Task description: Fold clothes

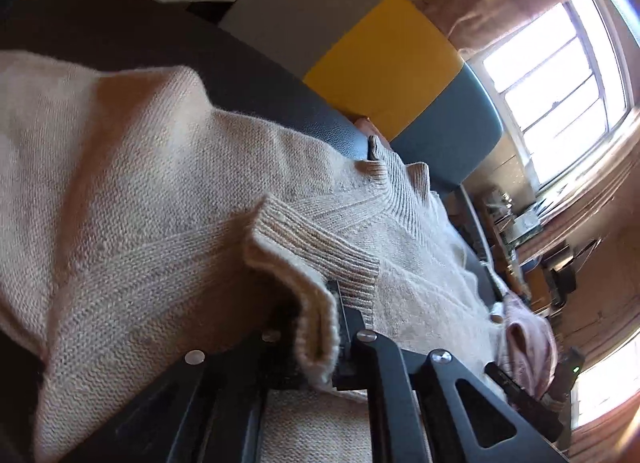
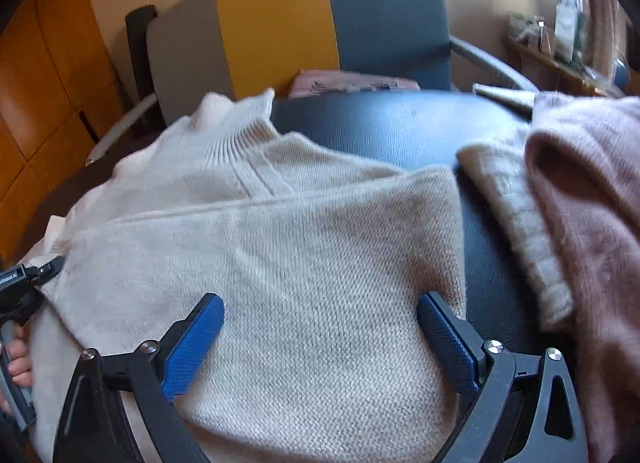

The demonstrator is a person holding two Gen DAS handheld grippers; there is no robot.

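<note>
on a dark blue padded seat (image 2: 400,131), with a yellow-and-blue chair back (image 2: 332,19) beyond it, a cream knit sweater (image 2: 304,263) lies spread, its ribbed collar (image 2: 236,143) towards the chair back and a pink knit garment (image 2: 580,191) heaped near the sweater's right edge. the left gripper (image 1: 332,327) is clamped on the sweater's ribbed cuff (image 1: 316,247), fabric bunched between its nearly closed jaws and the sleeve drawn over the sweater's body. the right gripper (image 2: 320,339) hovers over the lower part of the sweater with its blue pads (image 2: 196,339) spread wide and nothing between them. the left tool also shows at the sweater's left edge in the right wrist view, a person's fingers (image 2: 18,359) around its handle. the step in hand looks like folding the sleeve across the body. to do it well, the left tongs should keep their grip until the cuff lies flat on the sweater, with the sleeve straight and not twisted; the right tongs would best press or pinch near the sweater's right edge to stop the body sliding, staying clear of the pink garment so it is not dragged along.
</note>
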